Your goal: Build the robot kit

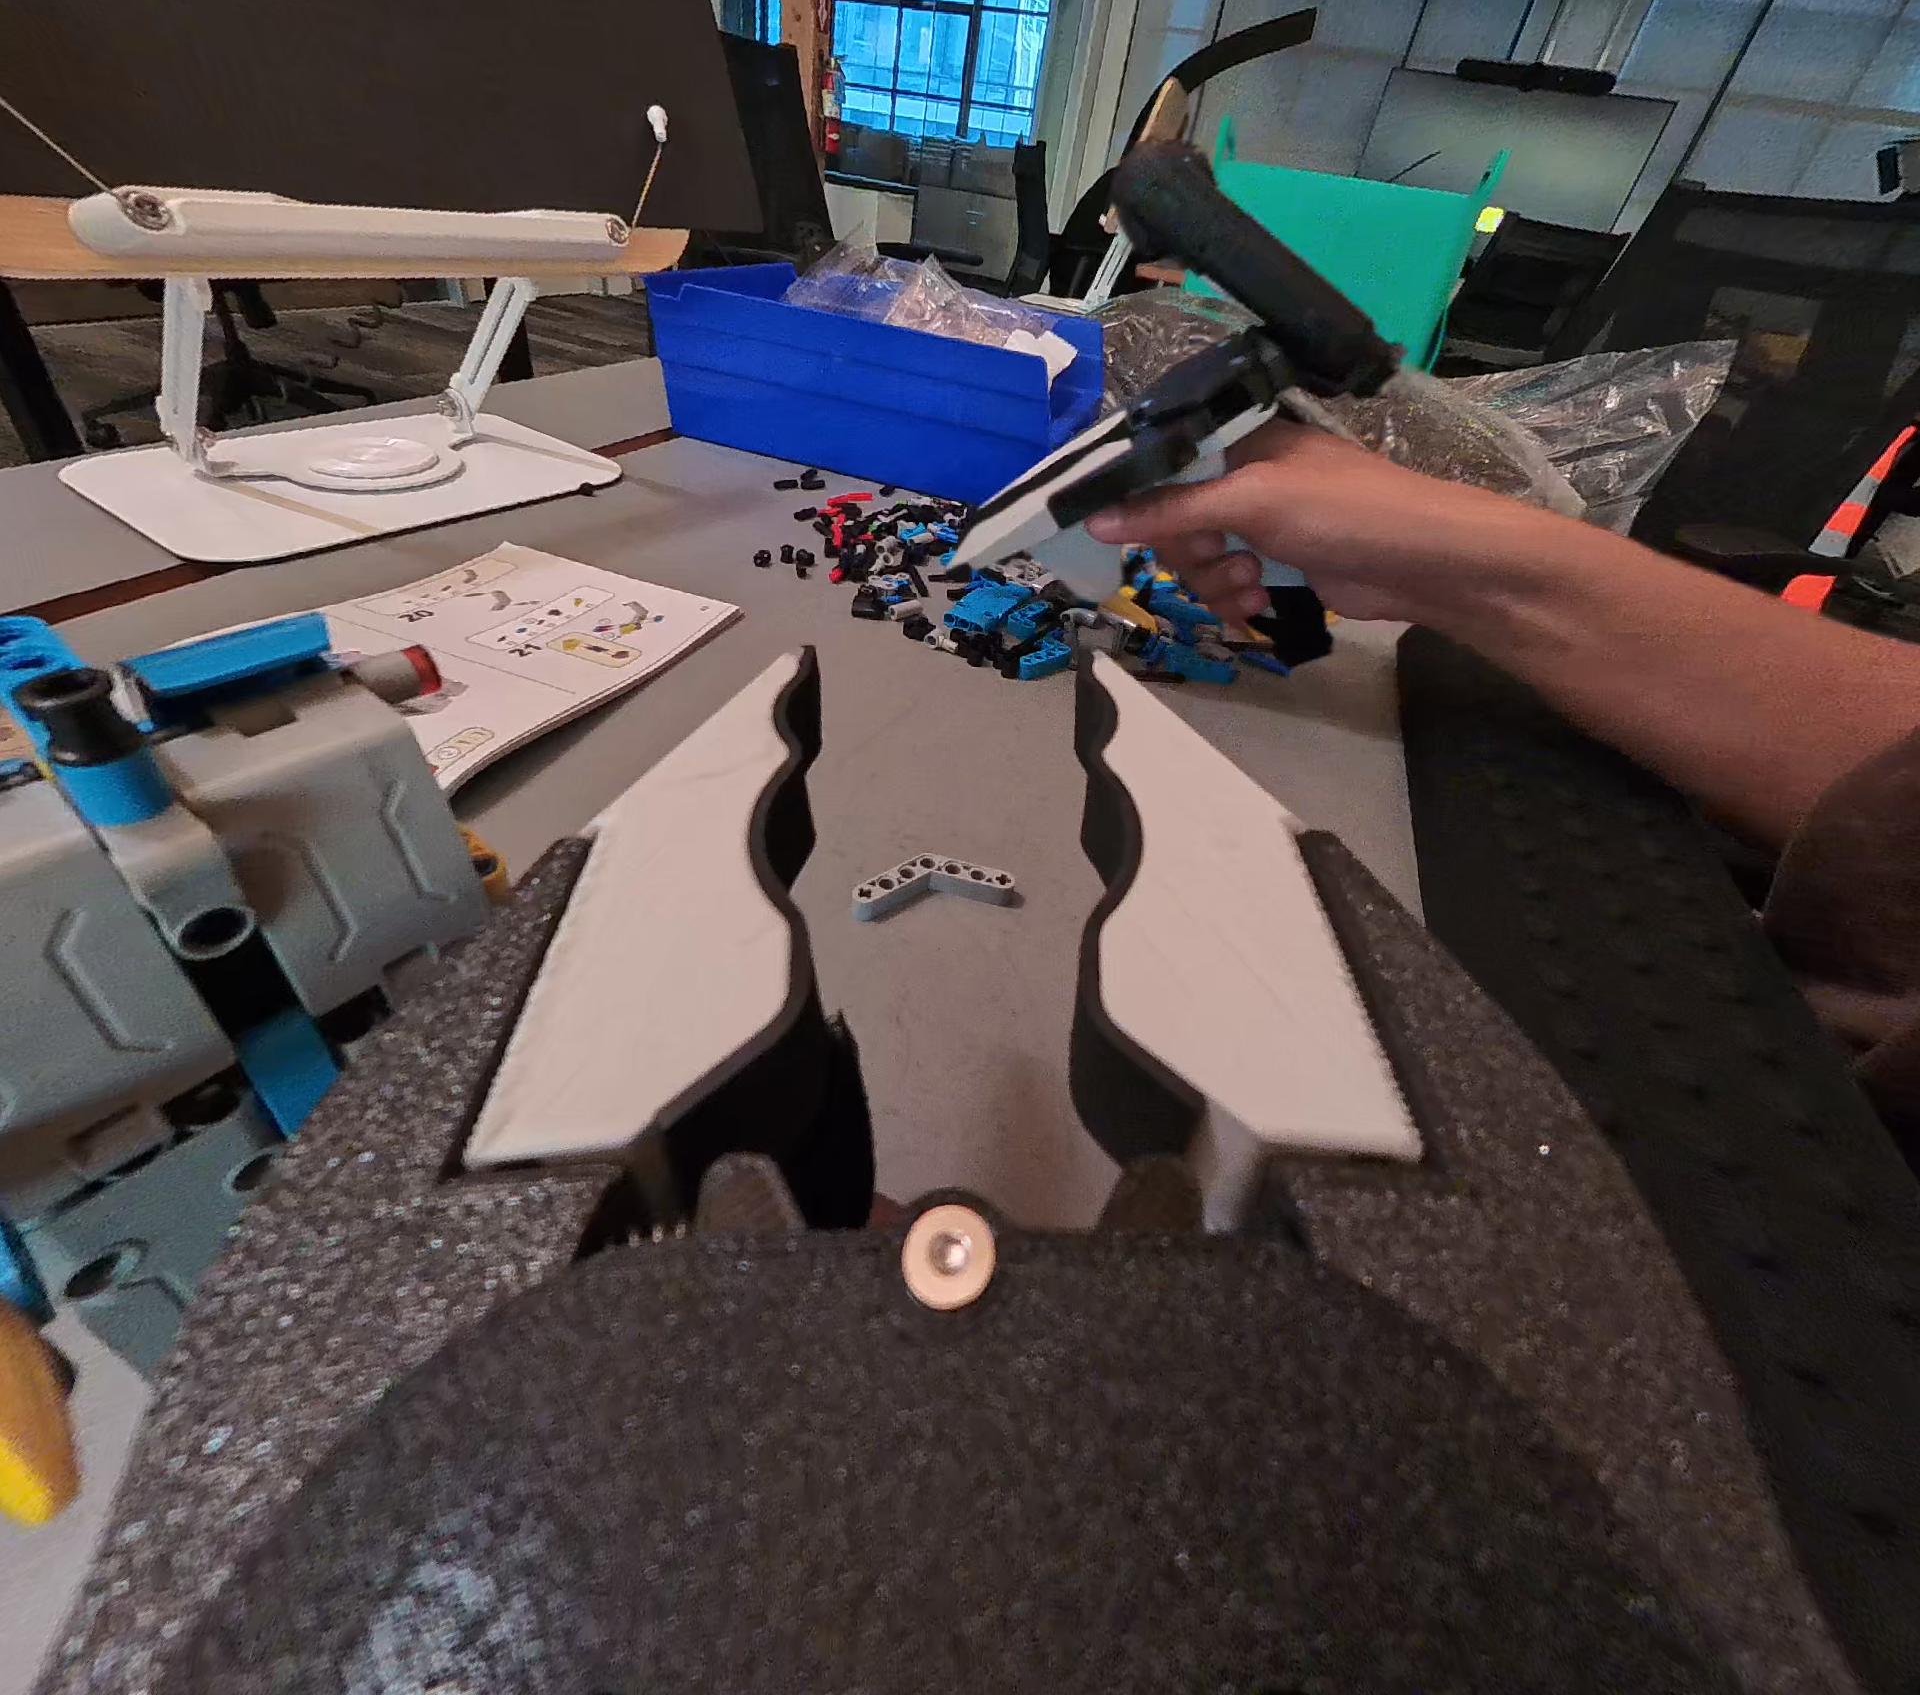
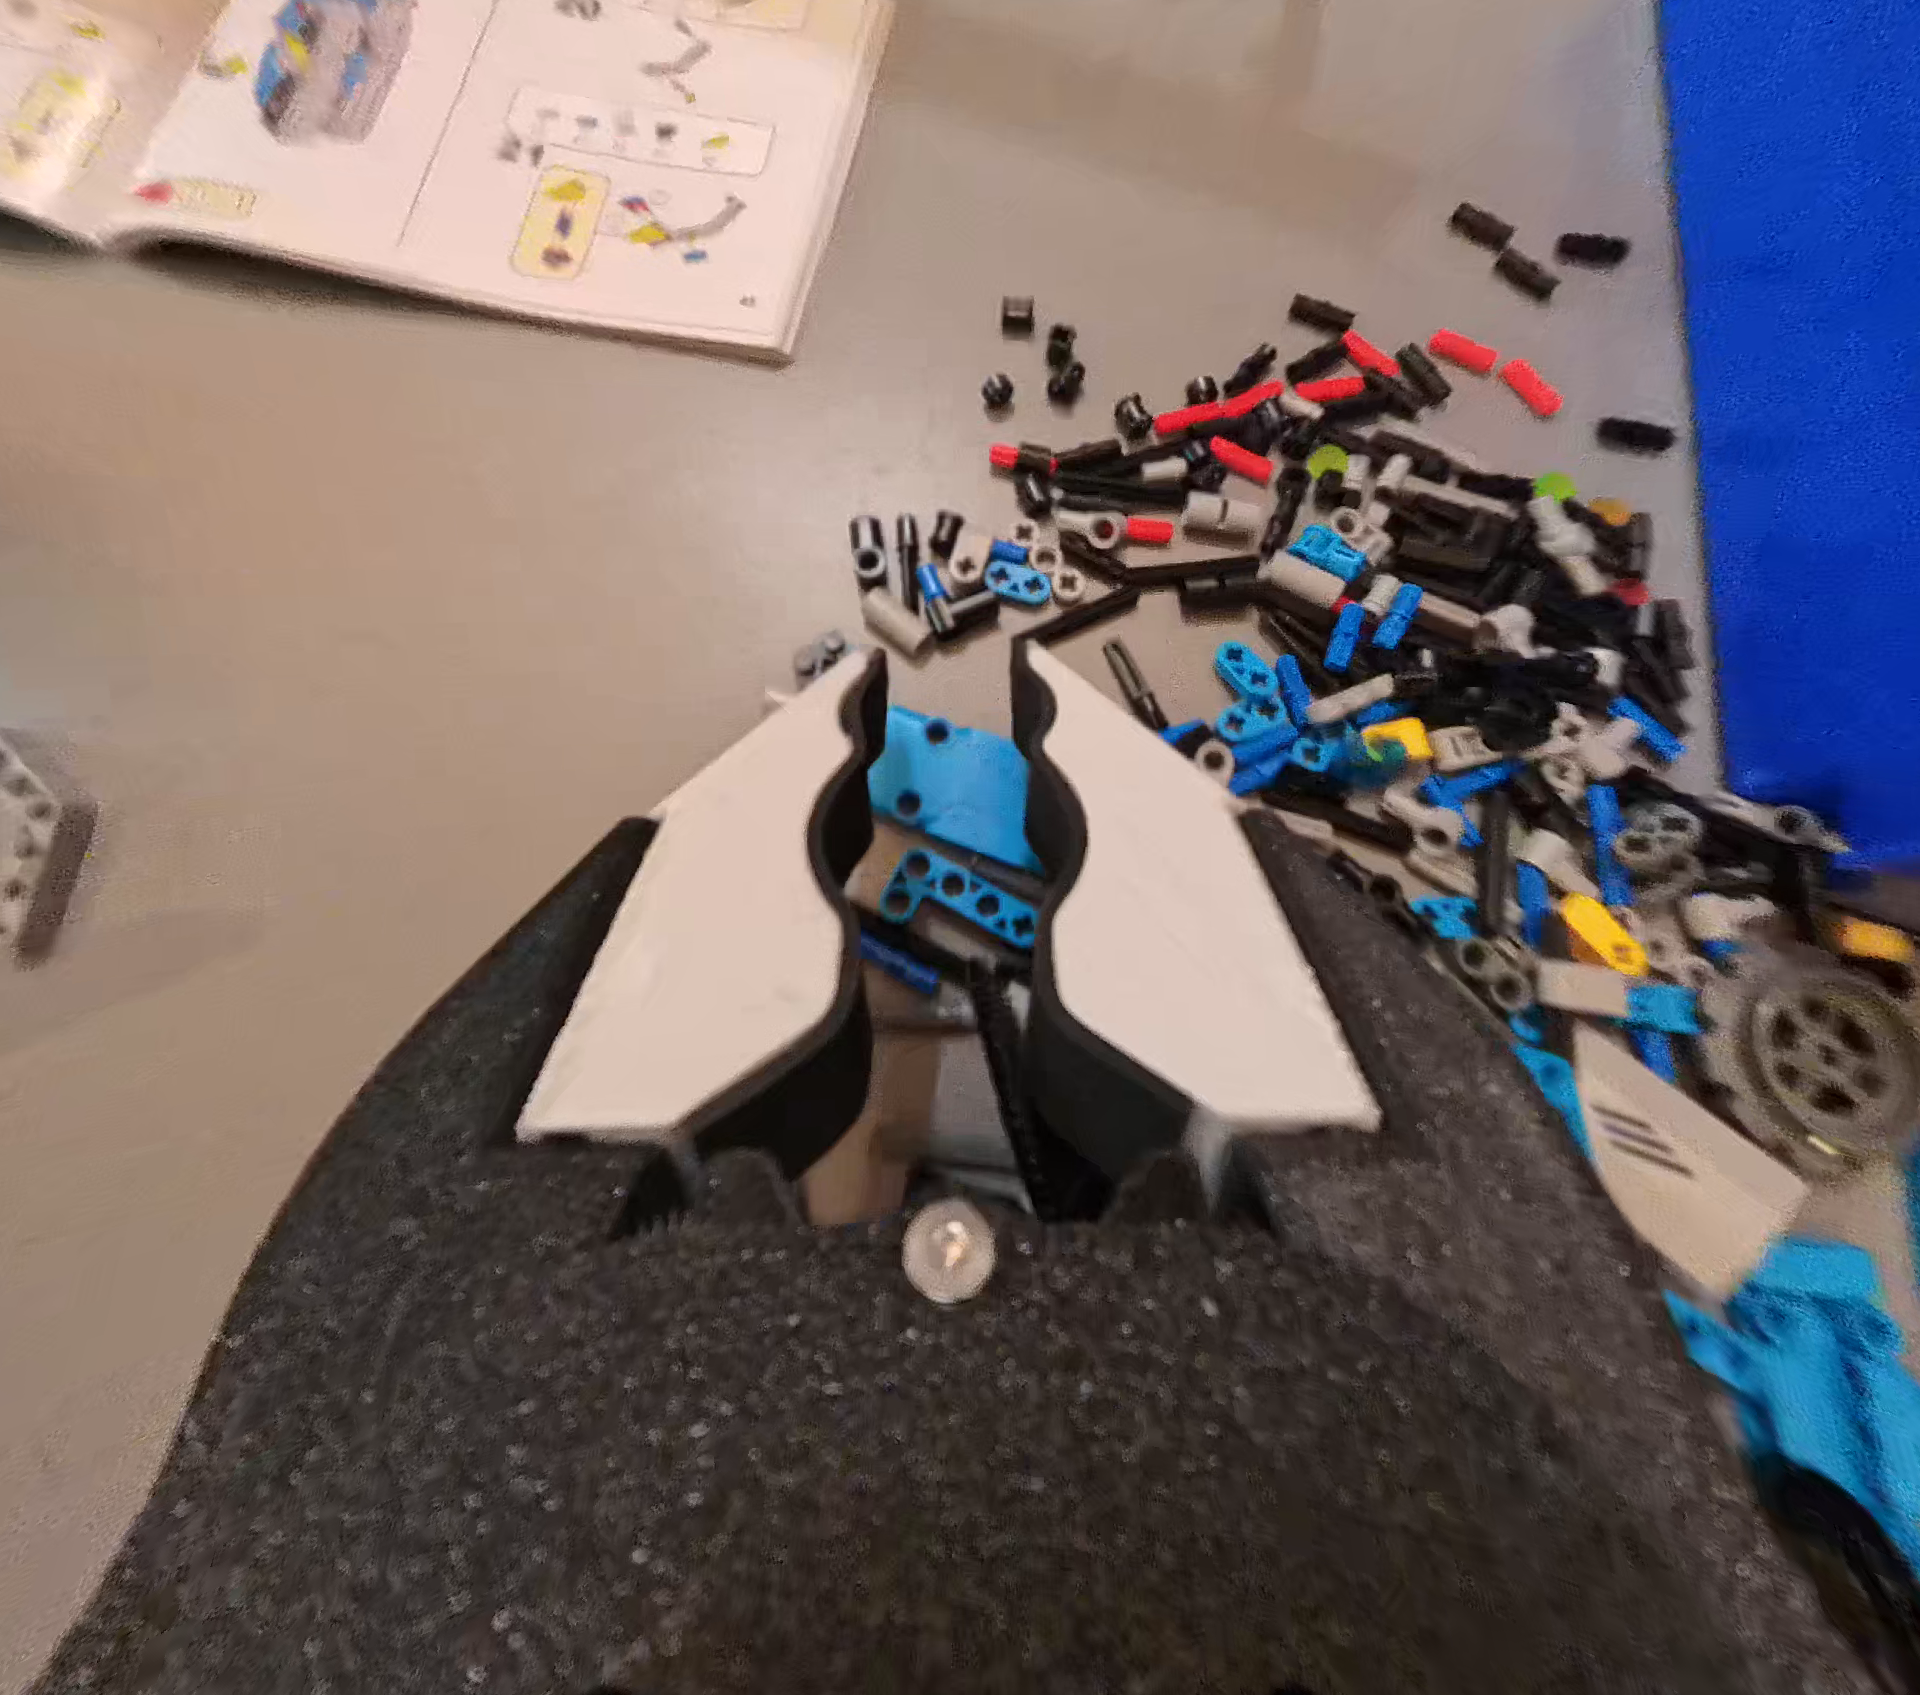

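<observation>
Left claw (image 1: 943,679) gaping; grey angled beam (image 1: 932,885) between fingers, untouched.

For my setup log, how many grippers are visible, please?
2: the left gripper low in front above a grey beam; the right gripper over the loose parts pile.

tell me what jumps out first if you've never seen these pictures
The heap of small toy building pieces in black, blue and red, spread on the grey table beside the blue bin; the right gripper hangs over its edge, open. In the left wrist view, the left gripper is open above a lone grey angled piece.
</observation>
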`<state>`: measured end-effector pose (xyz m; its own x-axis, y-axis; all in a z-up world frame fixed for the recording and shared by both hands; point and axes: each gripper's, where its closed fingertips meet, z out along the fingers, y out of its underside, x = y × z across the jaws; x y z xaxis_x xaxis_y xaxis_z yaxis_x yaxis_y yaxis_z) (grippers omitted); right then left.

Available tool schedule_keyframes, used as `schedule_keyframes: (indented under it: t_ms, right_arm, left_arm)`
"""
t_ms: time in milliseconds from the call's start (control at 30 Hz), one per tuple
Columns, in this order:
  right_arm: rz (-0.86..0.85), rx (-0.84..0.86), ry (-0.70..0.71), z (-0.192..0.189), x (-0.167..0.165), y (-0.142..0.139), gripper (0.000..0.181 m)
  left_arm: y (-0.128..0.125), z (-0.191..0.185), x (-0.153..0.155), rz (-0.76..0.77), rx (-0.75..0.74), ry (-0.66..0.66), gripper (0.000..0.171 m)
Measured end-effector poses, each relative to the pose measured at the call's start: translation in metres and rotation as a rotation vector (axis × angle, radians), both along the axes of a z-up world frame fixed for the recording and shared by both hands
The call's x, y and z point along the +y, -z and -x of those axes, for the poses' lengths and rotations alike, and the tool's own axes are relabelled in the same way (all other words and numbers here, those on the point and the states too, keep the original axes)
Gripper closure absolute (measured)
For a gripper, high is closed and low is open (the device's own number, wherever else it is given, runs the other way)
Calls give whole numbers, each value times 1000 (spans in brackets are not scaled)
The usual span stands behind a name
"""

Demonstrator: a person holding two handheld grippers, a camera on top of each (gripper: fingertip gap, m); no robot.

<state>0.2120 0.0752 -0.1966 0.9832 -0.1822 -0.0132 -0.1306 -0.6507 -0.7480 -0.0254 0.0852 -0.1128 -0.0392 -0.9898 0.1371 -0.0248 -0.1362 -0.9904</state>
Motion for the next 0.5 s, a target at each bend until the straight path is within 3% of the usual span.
schedule_keyframes:
  t_ms: [67,300,500]
  right_arm:
    - [-43,68,-14,1,11,-1,160]
    - [17,16,-82,0,21,10,171]
    - [72,35,-66,-6,14,19,173]
  left_arm:
    - [0,0,-1,-6,-1,1,122]
    - [-1,0,-3,-25,-4,4,123]
    - [-1,1,-3,-21,-8,8,124]
